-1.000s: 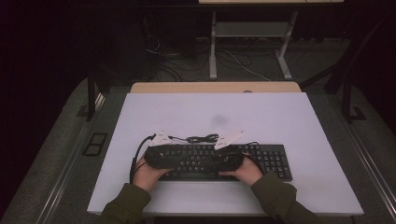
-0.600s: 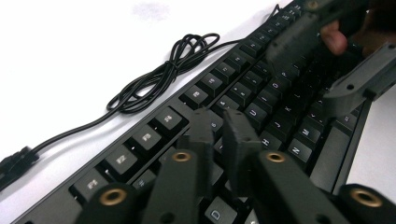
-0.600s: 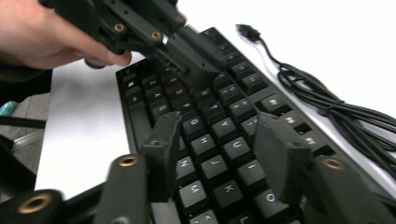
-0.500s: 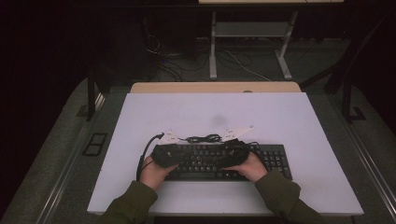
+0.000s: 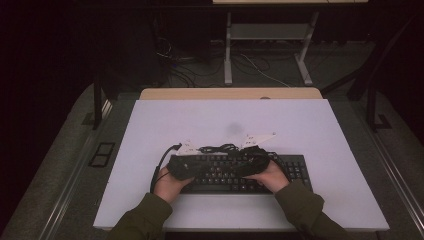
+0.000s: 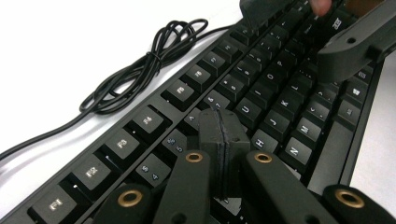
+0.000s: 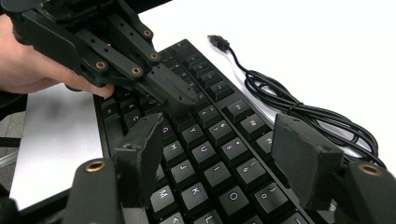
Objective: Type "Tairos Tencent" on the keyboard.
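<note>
A black keyboard point(image 5: 295, 167) lies across the near half of the white table point(image 5: 200, 120). Its coiled black cable point(image 5: 220, 148) rests just behind it. My left gripper point(image 5: 182, 165) is over the keyboard's left part. In the left gripper view it point(image 6: 219, 126) is shut, pads pressed together with nothing between them, tip down over the keys point(image 6: 140, 126). My right gripper point(image 5: 257, 160) hovers above the middle keys. In the right gripper view it point(image 7: 219, 158) stands wide open above the letter keys point(image 7: 215, 88), with the left gripper's shut tip point(image 7: 180, 95) on the keys ahead.
The cable point(image 7: 299, 107) ends in a loose USB plug point(image 7: 217, 42) lying on the table. A wooden desk edge point(image 5: 230, 93) adjoins the table's far side, with a metal frame point(image 5: 265, 50) and floor cables beyond. Bare table surrounds the keyboard.
Both hands have crept slightly forward and to the right over the keyboard. The keyboard and its cable have not moved.
</note>
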### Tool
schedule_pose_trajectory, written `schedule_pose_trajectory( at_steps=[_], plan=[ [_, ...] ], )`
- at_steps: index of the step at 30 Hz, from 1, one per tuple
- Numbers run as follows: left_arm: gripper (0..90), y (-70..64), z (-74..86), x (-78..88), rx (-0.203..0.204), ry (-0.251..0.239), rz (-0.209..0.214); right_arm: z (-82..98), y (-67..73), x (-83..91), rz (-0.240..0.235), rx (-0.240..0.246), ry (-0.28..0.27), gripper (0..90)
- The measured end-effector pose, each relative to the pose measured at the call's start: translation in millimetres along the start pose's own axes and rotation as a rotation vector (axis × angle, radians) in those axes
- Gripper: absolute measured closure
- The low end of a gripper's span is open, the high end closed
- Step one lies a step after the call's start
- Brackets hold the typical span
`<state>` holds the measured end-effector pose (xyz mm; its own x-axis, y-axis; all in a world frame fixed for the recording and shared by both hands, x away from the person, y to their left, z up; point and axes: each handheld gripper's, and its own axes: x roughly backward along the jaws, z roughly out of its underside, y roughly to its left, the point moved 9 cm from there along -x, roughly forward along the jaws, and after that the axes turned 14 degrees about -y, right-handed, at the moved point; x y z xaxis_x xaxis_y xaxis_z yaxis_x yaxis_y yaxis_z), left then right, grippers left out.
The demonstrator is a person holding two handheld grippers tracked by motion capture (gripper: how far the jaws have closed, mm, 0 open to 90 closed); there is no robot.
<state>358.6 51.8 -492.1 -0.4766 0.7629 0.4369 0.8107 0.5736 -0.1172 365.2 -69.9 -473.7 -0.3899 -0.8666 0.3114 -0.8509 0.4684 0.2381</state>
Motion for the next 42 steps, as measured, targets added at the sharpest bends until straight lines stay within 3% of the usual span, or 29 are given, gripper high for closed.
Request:
schedule_pose_trajectory(
  at_steps=[22,42],
  plan=[
    [89.4,-2.3,2.9,-2.8,0.023,0.005,0.012,1.1,-0.5,-0.5,0.005,-0.003,0.001,33.2],
    [87.5,-1.9,-2.9,1.5,0.024,-0.017,0.023,6.5,-11.2,2.3,0.023,-0.011,-0.001,23.4]
  ],
)
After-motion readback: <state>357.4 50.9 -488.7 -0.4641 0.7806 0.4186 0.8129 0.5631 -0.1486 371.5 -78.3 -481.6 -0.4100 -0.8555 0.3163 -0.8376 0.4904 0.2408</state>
